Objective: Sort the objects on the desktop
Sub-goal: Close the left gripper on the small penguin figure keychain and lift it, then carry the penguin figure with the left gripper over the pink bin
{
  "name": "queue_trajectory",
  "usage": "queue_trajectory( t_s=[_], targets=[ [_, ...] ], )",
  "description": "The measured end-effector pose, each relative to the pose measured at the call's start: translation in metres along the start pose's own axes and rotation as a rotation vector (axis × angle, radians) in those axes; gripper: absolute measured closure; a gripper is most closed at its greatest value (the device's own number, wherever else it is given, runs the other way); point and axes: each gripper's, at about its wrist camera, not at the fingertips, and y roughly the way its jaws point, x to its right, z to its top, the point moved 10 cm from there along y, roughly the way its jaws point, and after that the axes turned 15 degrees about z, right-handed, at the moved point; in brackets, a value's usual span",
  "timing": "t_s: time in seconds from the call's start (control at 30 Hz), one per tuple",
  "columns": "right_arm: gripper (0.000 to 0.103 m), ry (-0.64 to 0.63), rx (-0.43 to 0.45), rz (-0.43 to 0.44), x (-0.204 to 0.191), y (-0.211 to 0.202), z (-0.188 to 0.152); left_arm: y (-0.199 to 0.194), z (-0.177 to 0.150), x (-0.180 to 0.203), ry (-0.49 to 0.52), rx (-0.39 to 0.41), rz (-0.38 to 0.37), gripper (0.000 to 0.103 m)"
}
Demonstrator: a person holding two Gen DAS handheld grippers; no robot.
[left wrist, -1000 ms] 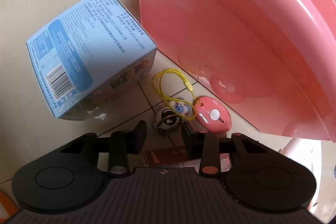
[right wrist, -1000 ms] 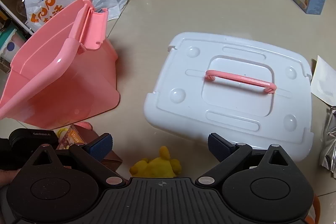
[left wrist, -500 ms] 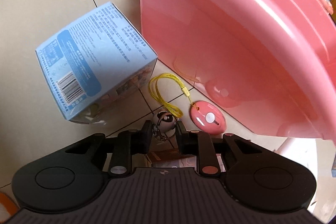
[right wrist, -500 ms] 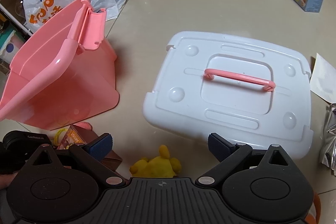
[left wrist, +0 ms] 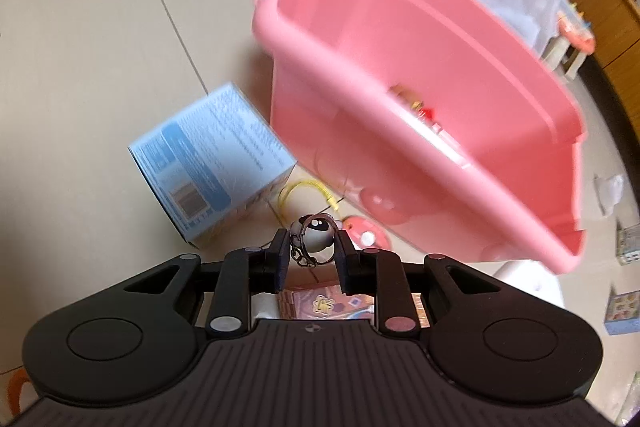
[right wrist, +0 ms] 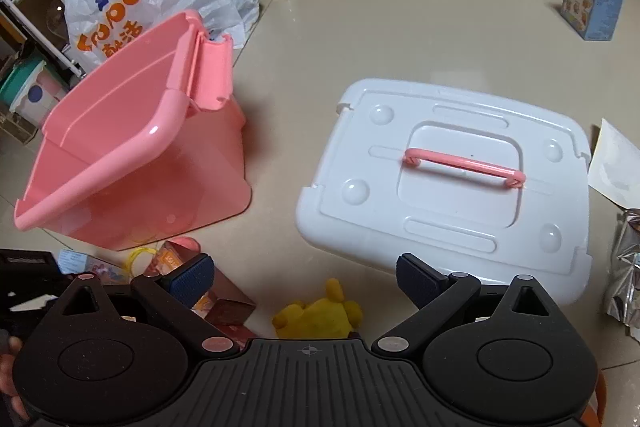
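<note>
Right, the left hand-held gripper (left wrist: 310, 255) has its two fingers closed on a little round black-and-white keychain figure (left wrist: 316, 242), metal ring and chain dangling off its left side. It's held up off the floor (left wrist: 80, 47), just in front of the pink bin (left wrist: 420, 99), which looms large and a bit blurred in the left wrist view. Something small and colourful lies inside the bin (too smeared to name). Down on the floor beside the bin's near wall sits a pink oval charm (left wrist: 366, 233) on a yellow cord (left wrist: 304, 189), partly hidden behind the gripper finger. Just left of that, a light blue box (left wrist: 212, 163) stands tilted, barcode face toward us. Beneath the gripper, a brown printed packet (left wrist: 328, 305) peeks through between the linkage arms.

Over on the other side, the right hand-held gripper (right wrist: 304, 279) hangs with its jaws wide apart, blue pads showing, nothing between them. Below it a yellow plush toy (right wrist: 320, 313) lies on the floor, near the front edge of the white lid (right wrist: 448, 171) with its pink handle (right wrist: 464, 165). The pink bin is to the lid's left, well clear of it, with a white plastic bag (right wrist: 152, 3) bunched behind. Two more blue boxes (right wrist: 592, 3) stand far back, well apart from everything.
</note>
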Motion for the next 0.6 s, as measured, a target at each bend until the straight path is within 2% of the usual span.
queue_trajectory(
  t_s=[0.27,0.6],
  targets=[
    [0.006,-0.030,0.001,0.020,-0.018,-0.015,-0.002,-0.026,0.003,-0.012,0.010,0.073,-0.035,0.079],
    [0.006,-0.034,0.009,0.046,-0.035,-0.030,-0.004,-0.072,0.023,-0.005,0.032,0.162,-0.063,0.079]
  ],
)
